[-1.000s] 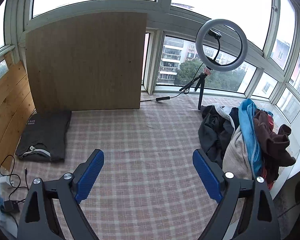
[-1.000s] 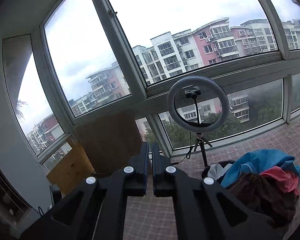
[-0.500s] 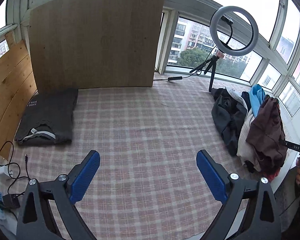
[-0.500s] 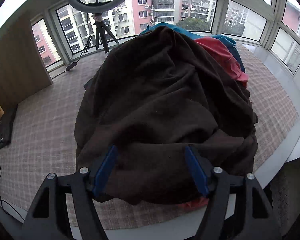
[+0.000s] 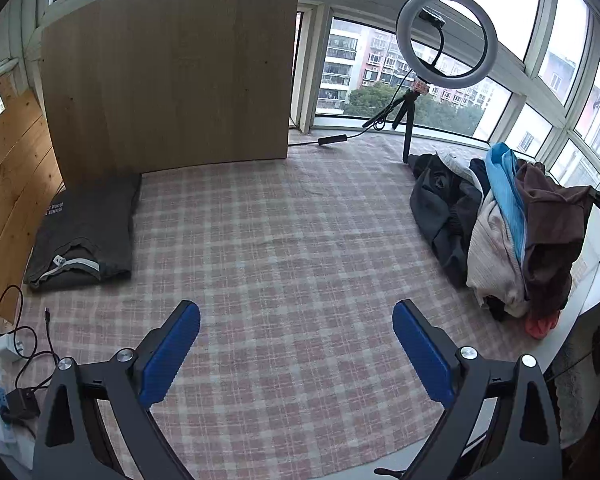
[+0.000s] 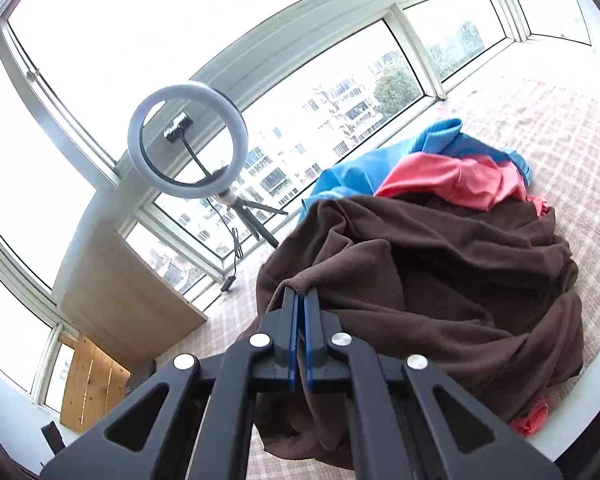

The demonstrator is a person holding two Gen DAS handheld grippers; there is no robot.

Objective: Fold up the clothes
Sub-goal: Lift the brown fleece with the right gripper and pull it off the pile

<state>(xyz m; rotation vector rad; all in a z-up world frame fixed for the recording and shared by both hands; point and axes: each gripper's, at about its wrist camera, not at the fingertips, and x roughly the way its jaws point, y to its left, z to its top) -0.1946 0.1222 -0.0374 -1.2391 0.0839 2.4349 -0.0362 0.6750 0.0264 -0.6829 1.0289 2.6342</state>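
The right gripper [image 6: 299,300] is pinched tight on a raised fold of the brown garment [image 6: 440,292], its blue pads pressed together with the cloth edge peaking just above the fingertips. That garment drapes over the top and near side of the clothes pile, with a pink garment [image 6: 452,176] and a blue garment [image 6: 364,172] lying behind it on the far side. In the left wrist view the same clothes pile [image 5: 500,232] sits at the right edge of the checked cloth [image 5: 280,248], well to the right of the left gripper [image 5: 296,328], and it also shows a cream garment [image 5: 488,252] and a dark grey garment [image 5: 440,204]. The left gripper hangs over the bare middle of the cloth with its jaws spread wide and nothing between them. A folded dark grey shirt [image 5: 84,236] lies at the far left, against a leaning wooden board [image 5: 172,76]. A ring light on a tripod [image 5: 446,40] stands at the far side by the windows, just beyond the pile. A charger and cables [image 5: 12,344] lie at the near left edge.
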